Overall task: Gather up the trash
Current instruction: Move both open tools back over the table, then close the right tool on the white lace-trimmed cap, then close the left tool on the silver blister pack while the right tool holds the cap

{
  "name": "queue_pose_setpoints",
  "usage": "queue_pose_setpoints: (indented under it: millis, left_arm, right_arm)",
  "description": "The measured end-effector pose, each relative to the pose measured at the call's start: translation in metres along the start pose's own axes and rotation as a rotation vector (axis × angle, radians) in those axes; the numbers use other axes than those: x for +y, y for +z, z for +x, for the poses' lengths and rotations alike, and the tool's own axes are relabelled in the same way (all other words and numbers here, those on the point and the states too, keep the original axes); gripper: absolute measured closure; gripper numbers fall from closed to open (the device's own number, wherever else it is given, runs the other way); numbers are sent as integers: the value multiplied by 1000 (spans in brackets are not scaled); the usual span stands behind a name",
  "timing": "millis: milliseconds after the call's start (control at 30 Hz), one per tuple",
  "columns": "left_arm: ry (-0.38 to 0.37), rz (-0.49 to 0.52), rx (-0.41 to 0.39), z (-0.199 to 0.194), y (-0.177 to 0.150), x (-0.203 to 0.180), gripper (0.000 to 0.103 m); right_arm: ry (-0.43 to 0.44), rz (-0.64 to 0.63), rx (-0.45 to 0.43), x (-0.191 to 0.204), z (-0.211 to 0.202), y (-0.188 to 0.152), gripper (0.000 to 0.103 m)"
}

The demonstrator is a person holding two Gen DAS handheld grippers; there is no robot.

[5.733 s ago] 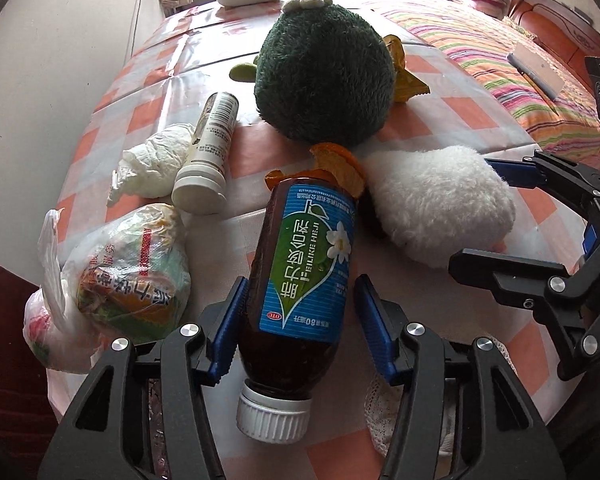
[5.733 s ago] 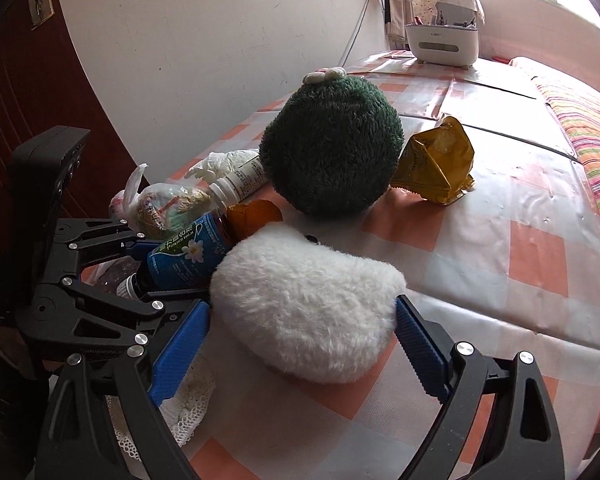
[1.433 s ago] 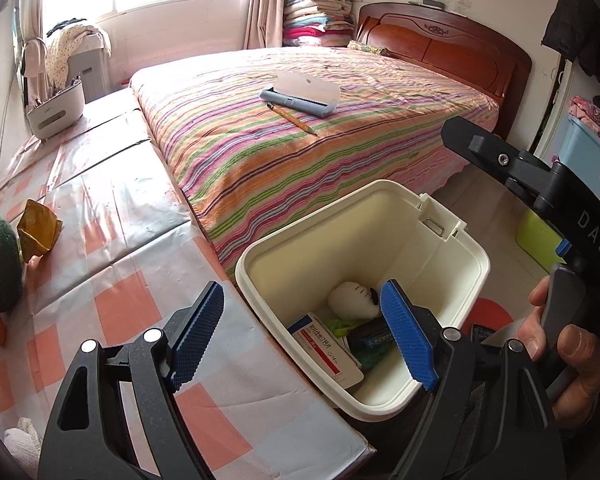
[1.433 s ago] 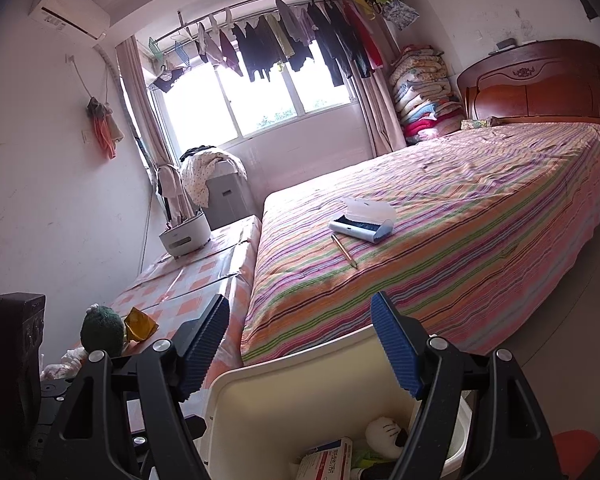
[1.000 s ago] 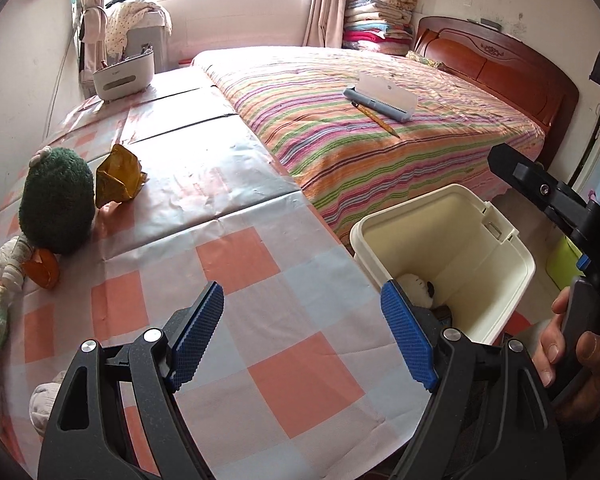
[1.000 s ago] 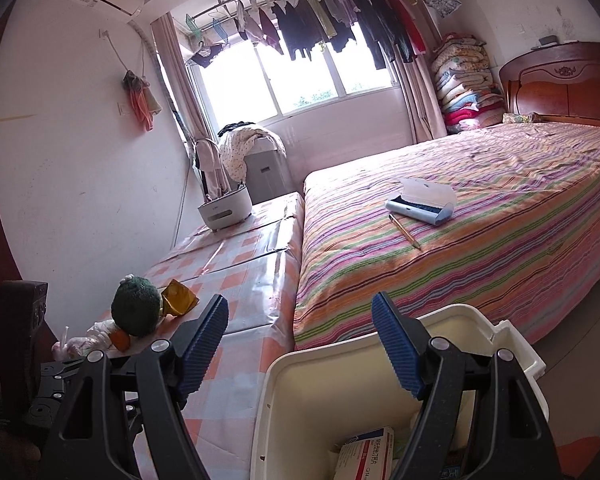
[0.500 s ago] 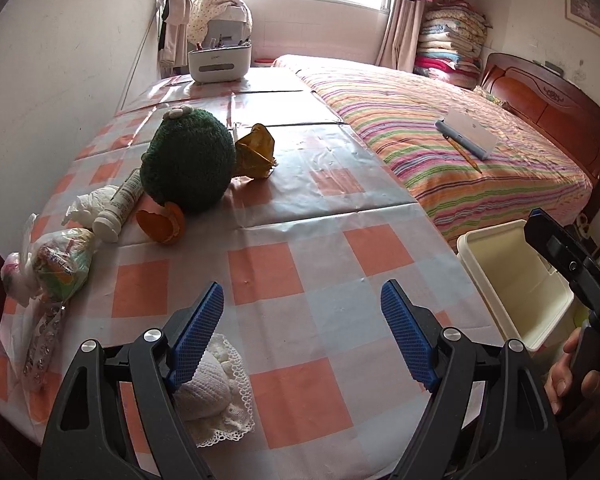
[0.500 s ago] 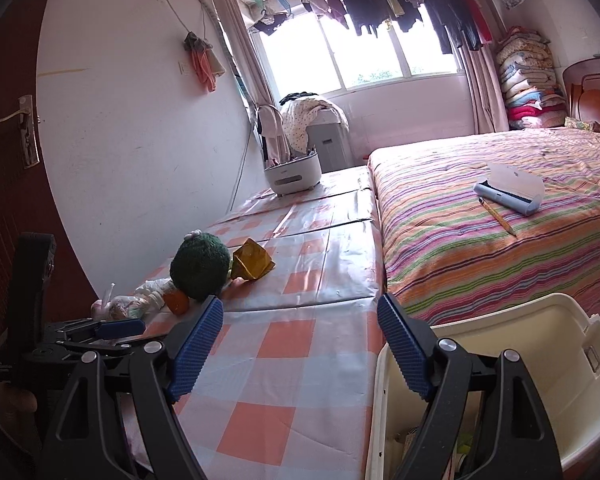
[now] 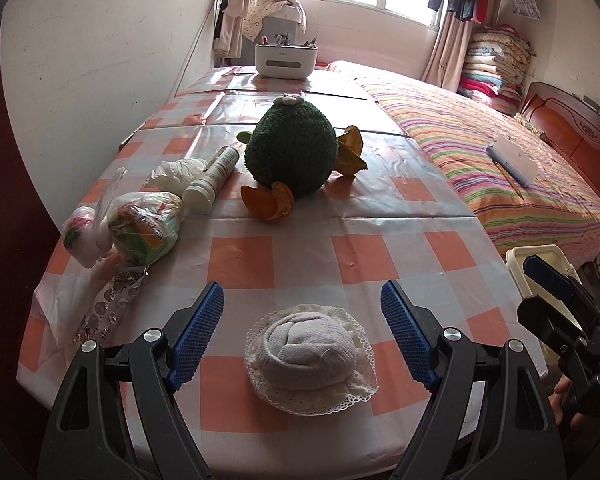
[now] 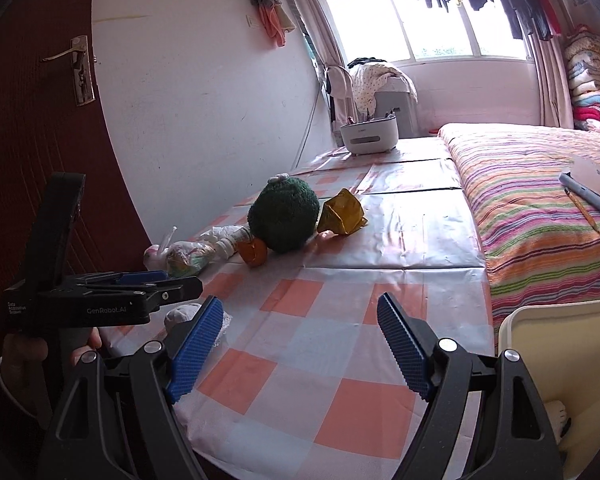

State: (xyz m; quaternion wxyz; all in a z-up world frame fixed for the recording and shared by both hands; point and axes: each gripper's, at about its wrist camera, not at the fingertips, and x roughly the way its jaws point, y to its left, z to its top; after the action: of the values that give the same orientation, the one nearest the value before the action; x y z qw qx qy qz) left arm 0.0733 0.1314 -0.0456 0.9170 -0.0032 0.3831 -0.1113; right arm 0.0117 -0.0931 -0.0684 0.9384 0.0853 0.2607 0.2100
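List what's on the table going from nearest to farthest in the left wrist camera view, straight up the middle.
rolled white cloth with lace trim → orange peel → green plush toy → white organizer box

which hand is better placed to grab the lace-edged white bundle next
Left. The left gripper is open with the lace-edged white bundle right between its fingers; the right gripper faces bare tablecloth.

Lace-edged white cloth bundle (image 9: 311,360) lying between the left tool's wide-apart blue pads, clear plastic bag of wrappers (image 9: 140,226) ahead-left, crumpled tissue (image 9: 178,174), white tube (image 9: 214,178) on its side, orange peel (image 9: 270,202), crumpled yellow wrapper (image 9: 350,152) farther ahead, cream bin (image 10: 556,364) at right.
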Motion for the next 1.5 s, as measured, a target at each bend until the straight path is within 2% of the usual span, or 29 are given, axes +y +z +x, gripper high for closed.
queue_pose_setpoints:
  millis: [267, 533, 700, 1000, 1100, 1167, 1400, 1500]
  left_arm:
    - [76, -148, -23, -16, -3, 61, 23]
    - [164, -238, -12, -20, -7, 98, 23]
    - [184, -275, 13, -18, -9, 114, 23]
    - [186, -292, 93, -4, -16, 127, 23]
    - [174, -282, 125, 4, -17, 125, 23]
    - [171, -271, 139, 8, -16, 124, 23]
    - [159, -276, 200, 29, -13, 126, 23]
    - [191, -265, 196, 32, -13, 124, 23]
  right_arm:
    - [107, -102, 121, 38, 35, -4, 26]
    - [209, -185, 218, 75, 66, -3, 26]
    - [211, -255, 272, 97, 88, 0, 26]
    - [158, -309, 421, 105, 131, -10, 26]
    - [138, -336, 431, 105, 135, -14, 30]
    - [131, -339, 425, 103, 135, -14, 47]
    - [141, -314, 415, 93, 128, -13, 49]
    - [154, -275, 412, 86, 125, -12, 49]
